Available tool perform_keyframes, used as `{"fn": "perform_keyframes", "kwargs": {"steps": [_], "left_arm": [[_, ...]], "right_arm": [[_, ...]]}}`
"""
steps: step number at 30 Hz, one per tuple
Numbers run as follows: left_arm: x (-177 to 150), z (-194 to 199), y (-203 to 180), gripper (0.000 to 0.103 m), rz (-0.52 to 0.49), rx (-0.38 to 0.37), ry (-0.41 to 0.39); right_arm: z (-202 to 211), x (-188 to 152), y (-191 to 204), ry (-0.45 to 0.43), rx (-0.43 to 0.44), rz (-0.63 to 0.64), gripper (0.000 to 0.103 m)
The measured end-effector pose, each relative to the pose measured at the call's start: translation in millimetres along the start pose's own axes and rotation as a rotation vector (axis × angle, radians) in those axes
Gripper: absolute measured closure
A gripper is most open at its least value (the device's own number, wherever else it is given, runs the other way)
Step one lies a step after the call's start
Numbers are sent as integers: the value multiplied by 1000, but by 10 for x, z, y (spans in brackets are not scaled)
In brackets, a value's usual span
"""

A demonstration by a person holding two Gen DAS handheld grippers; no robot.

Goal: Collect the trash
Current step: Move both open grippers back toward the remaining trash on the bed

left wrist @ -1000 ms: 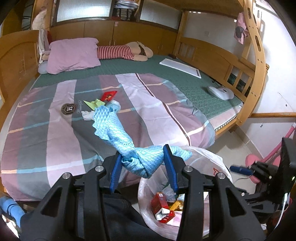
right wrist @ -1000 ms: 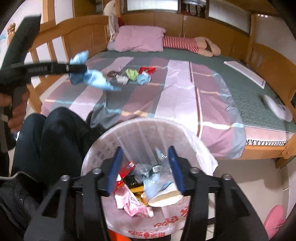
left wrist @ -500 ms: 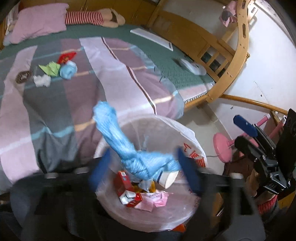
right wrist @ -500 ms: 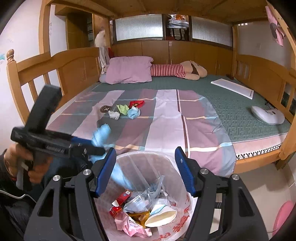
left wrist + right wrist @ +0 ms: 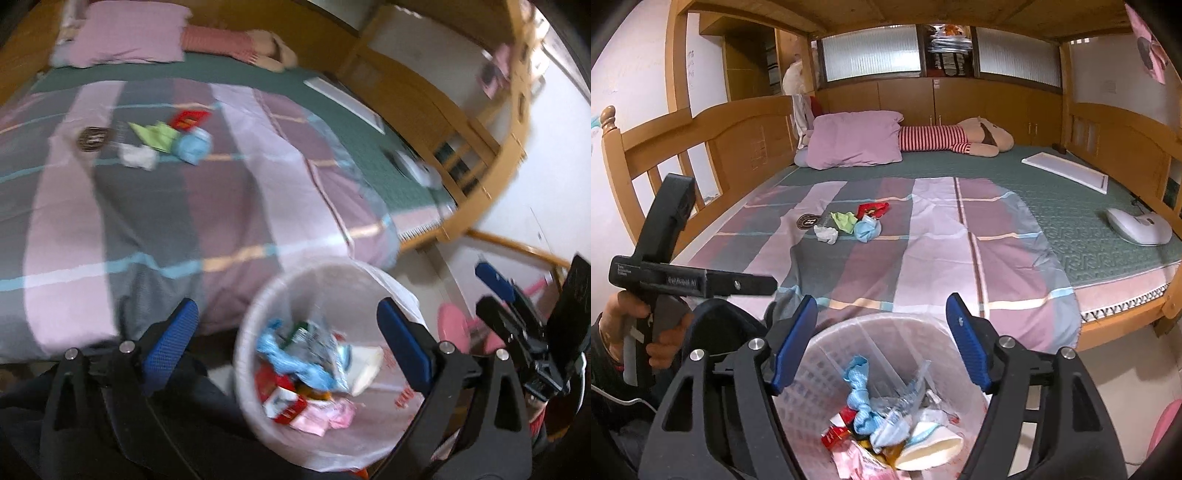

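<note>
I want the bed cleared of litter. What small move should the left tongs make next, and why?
Probably swing the left tongs back toward the bed. Their jaws are opening with nothing between them, the blue cloth already lies in the bin, and a blue wad, green paper, white wad and red wrapper remain on the blanket.

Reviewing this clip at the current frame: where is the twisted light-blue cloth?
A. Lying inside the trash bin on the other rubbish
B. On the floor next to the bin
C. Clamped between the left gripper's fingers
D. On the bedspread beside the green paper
A. The twisted light-blue cloth lies inside the trash bin on top of wrappers, and nothing is between the fingers of the left gripper, whose jaws are opening.
</note>
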State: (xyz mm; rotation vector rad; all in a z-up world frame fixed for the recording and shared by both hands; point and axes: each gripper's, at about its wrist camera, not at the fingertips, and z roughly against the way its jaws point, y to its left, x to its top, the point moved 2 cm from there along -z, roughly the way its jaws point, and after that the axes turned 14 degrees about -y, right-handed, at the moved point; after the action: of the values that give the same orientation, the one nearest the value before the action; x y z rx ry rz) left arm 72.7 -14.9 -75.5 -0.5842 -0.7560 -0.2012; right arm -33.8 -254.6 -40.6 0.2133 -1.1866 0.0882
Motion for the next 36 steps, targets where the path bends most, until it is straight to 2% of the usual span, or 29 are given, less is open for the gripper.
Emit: {"fn": "perform_keyframes", "kwargs": {"steps": [4,8,12,16,19,22,23,25,26,31,36], "left_arm": [[199,113,362,6,41,81,-53],[516,261,884,6,87,251,-154],[772,236,1417,6,170,370,-225],[932,22,1826,6,175,473,-219],[1076,-198,1952,6,76,546,-187],[1142,-426,1998,6,-42,522,-208],[1123,-520,2057,6,-60,515,-187],[1104,-631,2191,6,-38,570,-93],[1107,-628,2222,6,-22,563,-77],[1128,-496,2234,6,10,519,-91],[1046,-598,2266,6,69,479,-29]], "right_arm": [[-254,44,73,13,9,-24,26],[-630,133,135,44,4,-49,26],[-1128,272,255,51,-4,-6,26],[-1589,371,384,40,12,33,26],[-2005,425,467,13,-22,46,26],[-2351,411,529,7,-53,57,26],[-2505,391,554,10,-67,68,26],[-2811,340,584,24,-99,101,26],[-2925,321,577,36,-111,107,26],[-3627,149,517,141,-150,131,26],[-4034,-43,642,213,-135,245,26]]}}
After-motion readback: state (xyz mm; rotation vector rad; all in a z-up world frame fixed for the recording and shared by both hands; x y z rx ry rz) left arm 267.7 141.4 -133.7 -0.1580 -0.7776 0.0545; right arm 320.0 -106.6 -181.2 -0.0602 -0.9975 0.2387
